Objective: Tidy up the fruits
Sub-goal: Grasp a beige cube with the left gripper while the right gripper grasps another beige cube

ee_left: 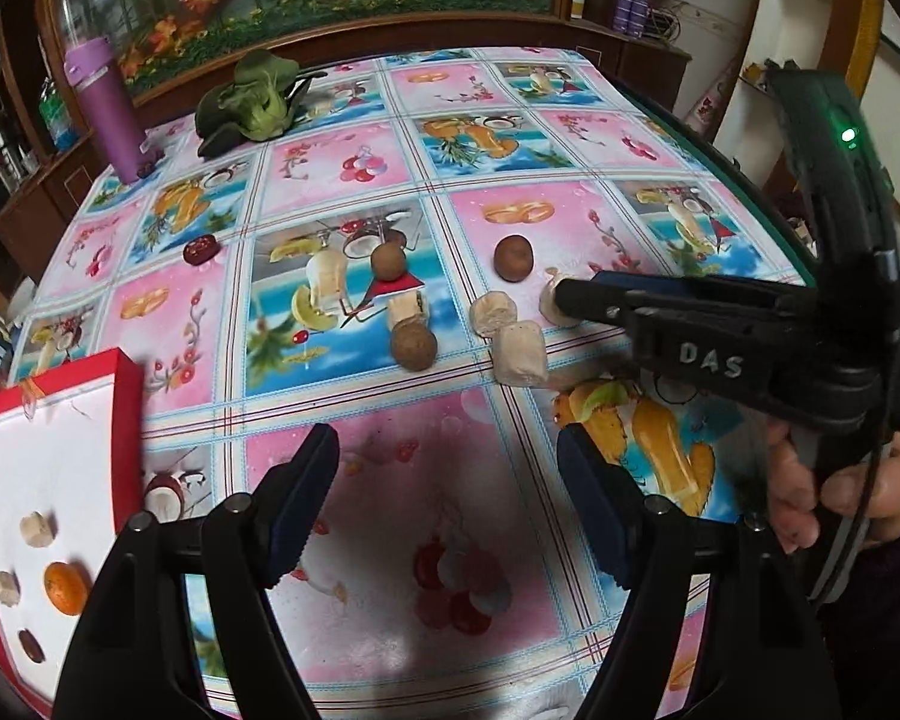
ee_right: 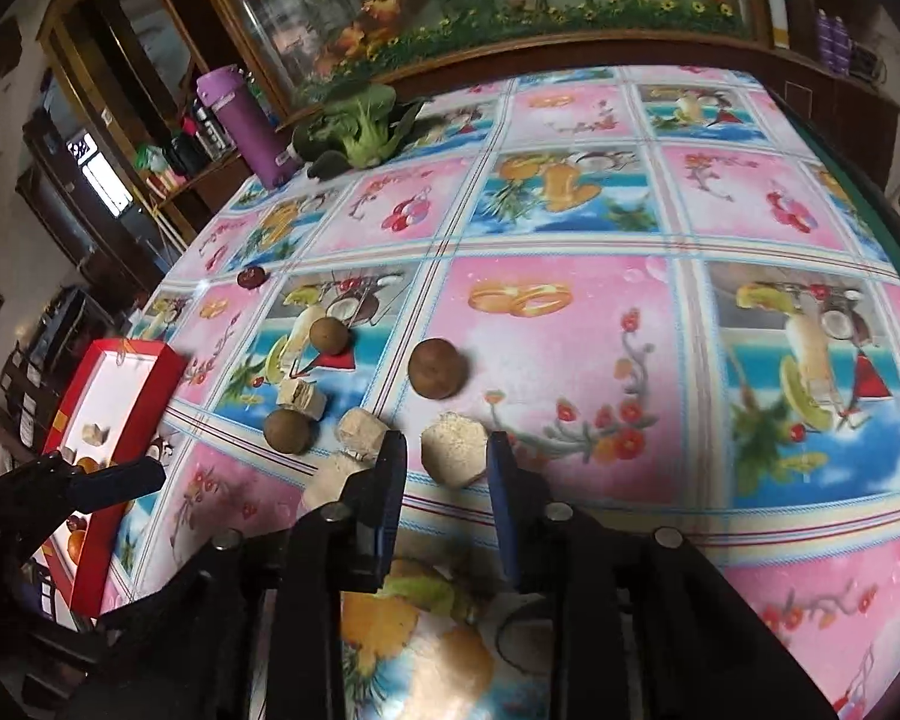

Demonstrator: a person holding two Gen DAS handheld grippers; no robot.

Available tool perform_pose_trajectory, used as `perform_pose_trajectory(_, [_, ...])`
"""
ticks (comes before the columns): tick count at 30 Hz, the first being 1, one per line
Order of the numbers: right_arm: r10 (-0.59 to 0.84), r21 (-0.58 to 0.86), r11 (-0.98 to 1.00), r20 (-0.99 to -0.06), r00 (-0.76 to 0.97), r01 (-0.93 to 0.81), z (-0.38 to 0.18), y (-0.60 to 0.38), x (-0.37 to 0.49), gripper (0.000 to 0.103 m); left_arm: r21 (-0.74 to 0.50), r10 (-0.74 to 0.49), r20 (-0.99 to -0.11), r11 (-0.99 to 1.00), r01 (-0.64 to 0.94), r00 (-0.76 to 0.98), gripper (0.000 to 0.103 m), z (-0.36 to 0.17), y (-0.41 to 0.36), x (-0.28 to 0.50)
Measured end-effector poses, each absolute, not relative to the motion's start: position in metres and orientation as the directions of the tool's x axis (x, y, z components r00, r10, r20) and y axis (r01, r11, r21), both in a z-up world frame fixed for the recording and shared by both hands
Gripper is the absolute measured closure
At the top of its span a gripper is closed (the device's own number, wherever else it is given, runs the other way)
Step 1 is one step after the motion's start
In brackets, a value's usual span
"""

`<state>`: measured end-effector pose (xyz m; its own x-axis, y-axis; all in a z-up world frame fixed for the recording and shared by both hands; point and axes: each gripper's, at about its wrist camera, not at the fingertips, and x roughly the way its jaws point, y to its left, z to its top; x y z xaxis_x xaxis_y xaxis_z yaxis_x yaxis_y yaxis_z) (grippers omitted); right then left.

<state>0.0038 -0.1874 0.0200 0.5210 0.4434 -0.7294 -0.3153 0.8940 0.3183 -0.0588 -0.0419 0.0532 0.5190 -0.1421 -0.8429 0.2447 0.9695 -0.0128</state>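
Fruits lie scattered on the worktop (ee_right: 570,222), and a few sit in the red box (ee_left: 127,414) at the left edge, where the left hand-held gripper (ee_left: 447,504) cuts off part of the tray. That left hand-held gripper hangs released over bare cloth, jaws wide apart. Right of the box sit three round brown fruits (ee_right: 438,369) and pale chunks. The pale chunk (ee_right: 453,450) stands between the parted fingers of the right hand-held gripper (ee_right: 447,462), its flat cut face tilted up toward the camera; whether the pads touch it cannot be told. Another pale piece (ee_right: 330,474) is half hidden behind the left finger.
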Motion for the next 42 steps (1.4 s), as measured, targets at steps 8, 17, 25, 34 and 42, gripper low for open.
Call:
perform_pose_trajectory(8, [0.37, 0.213, 0.918, -0.761, 0.533, -0.333, 0.01, -0.172, 0.008, 0.071, -0.049, -0.181, -0.841, 0.964, 0.262, 0.51, 0.028, 0.051, -0.045, -0.058])
perform_pose_trajectory(17, [0.389, 0.285, 0.921, -0.71, 0.587, -0.265, 0.02, -0.201, 0.004, 0.078, -0.098, -0.224, -0.849, 0.957, 0.274, 0.479, 0.04, 0.04, -0.056, -0.047])
perform_pose_trajectory(25, [0.418, 0.357, 0.906, -0.675, 0.608, -0.226, 0.029, -0.214, 0.003, 0.078, -0.096, -0.212, -0.85, 0.962, 0.254, 0.483, 0.047, 0.029, -0.073, -0.026])
perform_pose_trajectory(34, [0.423, 0.372, 0.903, -0.679, 0.6, -0.217, 0.026, -0.216, 0.004, 0.078, -0.102, -0.213, -0.838, 0.966, 0.238, 0.502, 0.076, 0.019, -0.071, -0.021])
perform_pose_trajectory(42, [0.437, 0.376, 0.894, -0.609, 0.661, -0.245, 0.038, -0.218, -0.004, 0.078, -0.078, -0.165, -0.779, 0.983, 0.168, 0.604, 0.076, 0.058, -0.028, -0.063])
